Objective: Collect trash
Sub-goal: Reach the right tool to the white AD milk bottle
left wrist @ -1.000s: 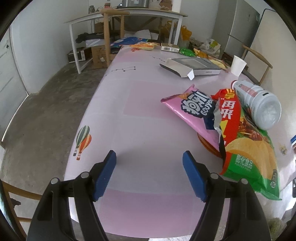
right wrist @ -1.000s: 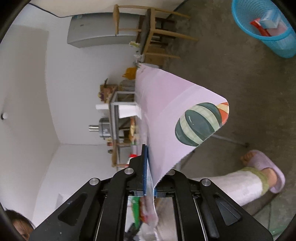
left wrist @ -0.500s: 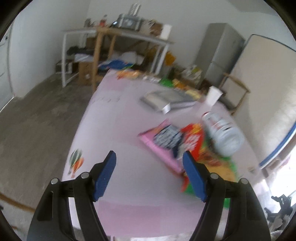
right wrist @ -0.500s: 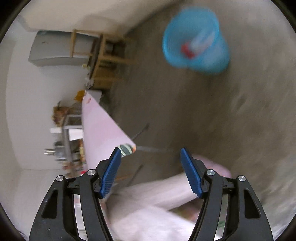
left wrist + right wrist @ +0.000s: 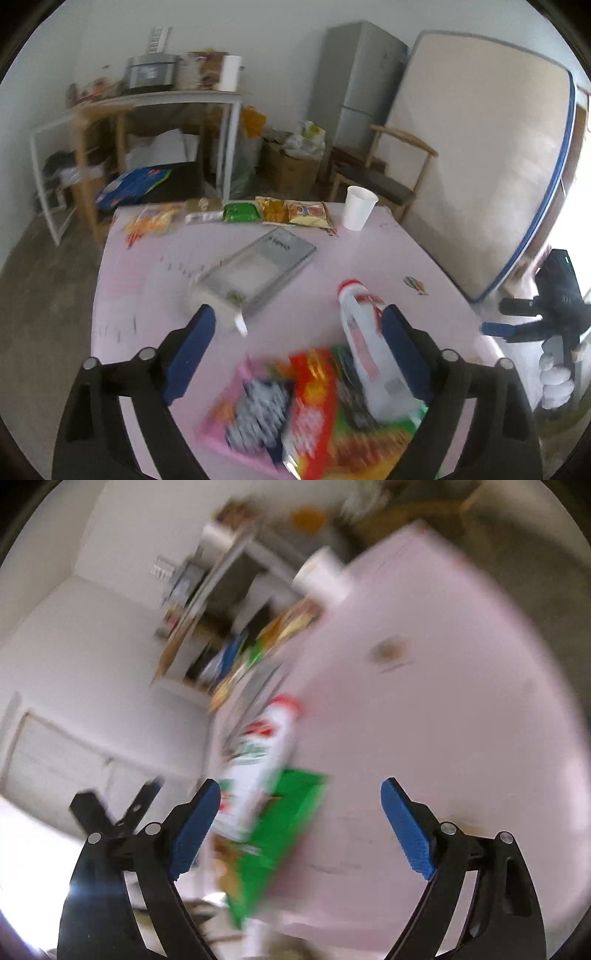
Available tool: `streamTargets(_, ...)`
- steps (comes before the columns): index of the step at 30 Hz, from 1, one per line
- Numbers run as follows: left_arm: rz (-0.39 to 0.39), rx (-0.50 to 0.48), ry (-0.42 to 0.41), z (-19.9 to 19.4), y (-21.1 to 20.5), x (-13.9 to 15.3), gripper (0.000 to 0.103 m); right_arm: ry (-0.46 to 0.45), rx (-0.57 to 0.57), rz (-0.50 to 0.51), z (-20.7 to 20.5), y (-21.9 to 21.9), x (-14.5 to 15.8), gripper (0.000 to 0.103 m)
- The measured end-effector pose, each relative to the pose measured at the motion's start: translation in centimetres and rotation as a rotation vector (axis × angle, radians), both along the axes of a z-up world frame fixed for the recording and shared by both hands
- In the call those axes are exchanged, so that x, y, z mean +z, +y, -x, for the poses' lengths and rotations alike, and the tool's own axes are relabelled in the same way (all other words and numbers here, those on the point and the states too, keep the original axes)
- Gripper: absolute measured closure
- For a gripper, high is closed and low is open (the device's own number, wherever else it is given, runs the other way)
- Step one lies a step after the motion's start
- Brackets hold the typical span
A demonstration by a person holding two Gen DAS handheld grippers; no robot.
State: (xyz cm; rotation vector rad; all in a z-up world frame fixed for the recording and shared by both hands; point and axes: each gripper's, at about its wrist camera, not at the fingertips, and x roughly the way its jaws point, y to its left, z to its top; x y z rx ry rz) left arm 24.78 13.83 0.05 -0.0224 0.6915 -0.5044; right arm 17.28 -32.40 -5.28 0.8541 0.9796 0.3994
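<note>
My left gripper (image 5: pixel 295 332) is open and empty above the near part of the pink table (image 5: pixel 369 254). Below it lie a pink snack bag (image 5: pixel 251 413), a red and green chip bag (image 5: pixel 332 424) and a white plastic bottle with a red cap (image 5: pixel 369 358) on its side. My right gripper (image 5: pixel 301 808) is open and empty, tilted, over the table's right edge; it also shows in the left wrist view (image 5: pixel 517 325). The bottle (image 5: pixel 258 753) and green bag (image 5: pixel 284 834) lie blurred in front of it.
A flat grey box (image 5: pixel 258 269) lies mid-table. A white paper cup (image 5: pixel 358 212) and several snack packets (image 5: pixel 255 212) sit at the far edge. Beyond stand a shelf table (image 5: pixel 166 99), a fridge (image 5: pixel 358 81), a wooden chair (image 5: pixel 388 173) and a leaning board (image 5: pixel 480 155).
My right gripper let go of the tablecloth corner, opened, and swung from the floor and blue bin up to the table. My left gripper moved forward and right over the bags.
</note>
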Motion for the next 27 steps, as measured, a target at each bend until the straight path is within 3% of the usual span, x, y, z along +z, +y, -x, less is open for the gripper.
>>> streamTargets(5, -0.051, -0.065, 0.091, -7.6, -0.5, -1.6, 0.009, 0.113, 0.111, -0.061, -6.2, 4.8, -1.7, 0.018)
streamTargets(11, -0.094, -0.182, 0.219, -15.0, -1.4, -4.8, 0.007, 0.226, 0.183, -0.102, -8.4, 7.7, -4.1, 0.018)
streamTargets(19, -0.237, -0.303, 0.276, -17.3, -3.7, -7.9, 0.007, 0.294, 0.221, -0.140, -9.0, 9.6, -5.3, 0.018)
streamTargets(27, -0.265, -0.303, 0.306, -18.1, -4.5, -9.6, 0.007, 0.299, 0.215, -0.162, -8.5, 9.8, -5.0, 0.017)
